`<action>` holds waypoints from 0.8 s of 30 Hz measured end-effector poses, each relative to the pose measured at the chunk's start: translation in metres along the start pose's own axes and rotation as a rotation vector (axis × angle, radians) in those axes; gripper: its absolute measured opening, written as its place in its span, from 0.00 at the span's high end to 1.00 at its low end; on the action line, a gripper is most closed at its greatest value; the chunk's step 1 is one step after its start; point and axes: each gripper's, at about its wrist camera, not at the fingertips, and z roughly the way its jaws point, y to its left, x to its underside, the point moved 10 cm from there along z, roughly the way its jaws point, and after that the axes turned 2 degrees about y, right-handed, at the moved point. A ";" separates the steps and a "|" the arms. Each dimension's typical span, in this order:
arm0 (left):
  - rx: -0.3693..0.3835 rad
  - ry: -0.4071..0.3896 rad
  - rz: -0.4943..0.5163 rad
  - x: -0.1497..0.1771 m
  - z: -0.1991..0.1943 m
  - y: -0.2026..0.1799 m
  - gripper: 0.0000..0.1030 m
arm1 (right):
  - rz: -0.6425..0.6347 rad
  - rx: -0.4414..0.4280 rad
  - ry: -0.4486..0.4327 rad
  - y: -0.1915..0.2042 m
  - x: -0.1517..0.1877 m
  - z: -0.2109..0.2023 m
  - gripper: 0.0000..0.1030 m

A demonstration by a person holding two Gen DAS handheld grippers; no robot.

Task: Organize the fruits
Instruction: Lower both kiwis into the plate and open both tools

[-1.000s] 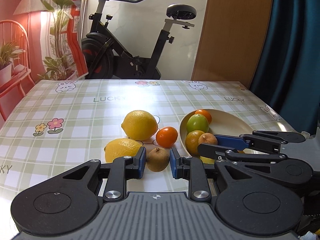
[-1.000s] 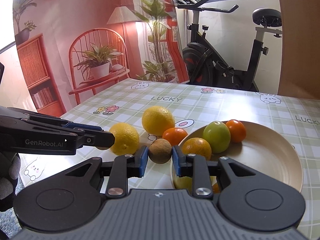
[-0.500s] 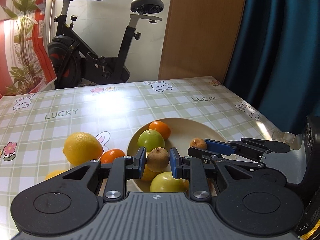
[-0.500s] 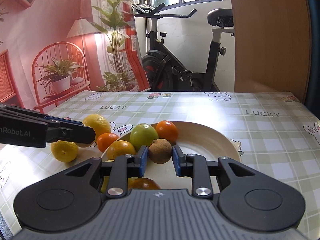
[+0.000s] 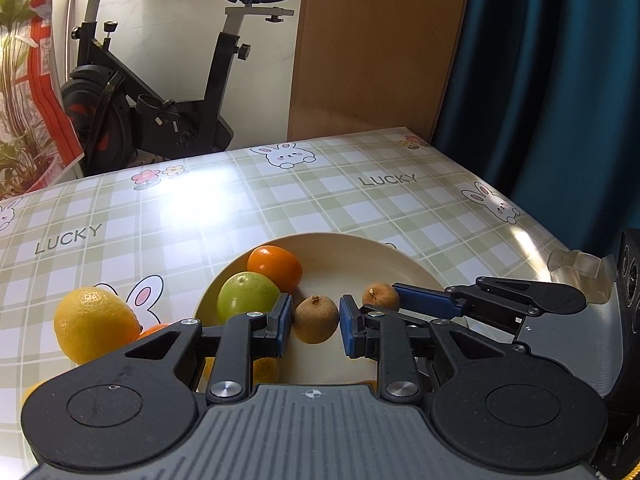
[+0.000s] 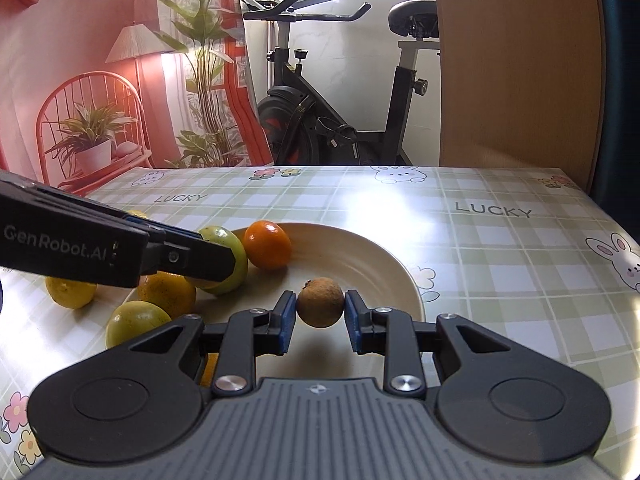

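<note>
In the left wrist view my left gripper (image 5: 315,318) is shut on a small brown fruit (image 5: 315,322), held just above the cream plate (image 5: 360,246). My right gripper (image 5: 386,300) reaches in from the right, shut on a second brown fruit (image 5: 380,295). In the right wrist view that brown fruit (image 6: 320,307) sits between the right gripper's (image 6: 320,312) blue pads, low over the plate (image 6: 372,264). The left gripper (image 6: 216,266) crosses in from the left. A green apple (image 5: 247,296) and an orange (image 5: 276,268) lie on the plate's left side.
A lemon (image 5: 94,326) lies on the checked tablecloth left of the plate. More yellow and orange fruit (image 6: 166,294) crowd the plate's near-left rim, with another lemon (image 6: 70,292) beyond. An exercise bike (image 6: 320,120) stands behind the table; a dark curtain (image 5: 560,100) hangs at right.
Both grippers have swung right and slightly down, each carrying its brown fruit from over the tablecloth beside the lemons to above the plate. Both have stayed shut.
</note>
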 end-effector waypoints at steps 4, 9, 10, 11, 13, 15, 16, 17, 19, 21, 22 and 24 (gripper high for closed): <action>-0.001 0.015 0.003 0.002 0.005 0.000 0.74 | 0.022 -0.008 0.005 -0.002 0.001 0.000 0.72; -0.009 0.036 0.004 0.004 0.010 -0.002 0.74 | 0.047 -0.007 0.025 -0.004 0.001 0.004 0.72; -0.009 0.037 0.003 0.004 0.011 -0.002 0.74 | 0.047 -0.006 0.027 -0.005 0.000 0.004 0.72; -0.009 0.039 0.002 0.004 0.012 -0.002 0.74 | 0.046 -0.005 0.029 -0.004 0.001 0.004 0.72; -0.008 0.042 0.000 0.005 0.013 -0.003 0.74 | 0.041 -0.002 0.035 -0.003 0.001 0.005 0.72; -0.008 0.047 0.000 0.006 0.015 -0.003 0.74 | 0.040 -0.001 0.038 -0.003 0.002 0.005 0.72; -0.009 0.050 0.000 0.007 0.015 -0.002 0.74 | 0.040 -0.001 0.041 -0.003 0.001 0.006 0.72; -0.010 0.053 0.000 0.008 0.015 -0.002 0.74 | 0.041 0.000 0.041 -0.003 0.002 0.006 0.72; -0.010 0.058 -0.001 0.009 0.016 -0.001 0.74 | 0.038 0.002 0.046 -0.003 0.001 0.007 0.72; -0.008 0.062 -0.003 0.011 0.016 -0.001 0.74 | 0.035 0.004 0.050 -0.003 0.001 0.009 0.72; -0.009 0.062 -0.004 0.011 0.016 0.000 0.74 | 0.033 0.005 0.050 -0.002 0.001 0.009 0.72; -0.013 0.064 -0.005 0.011 0.017 0.000 0.74 | 0.031 0.007 0.049 -0.002 0.002 0.009 0.72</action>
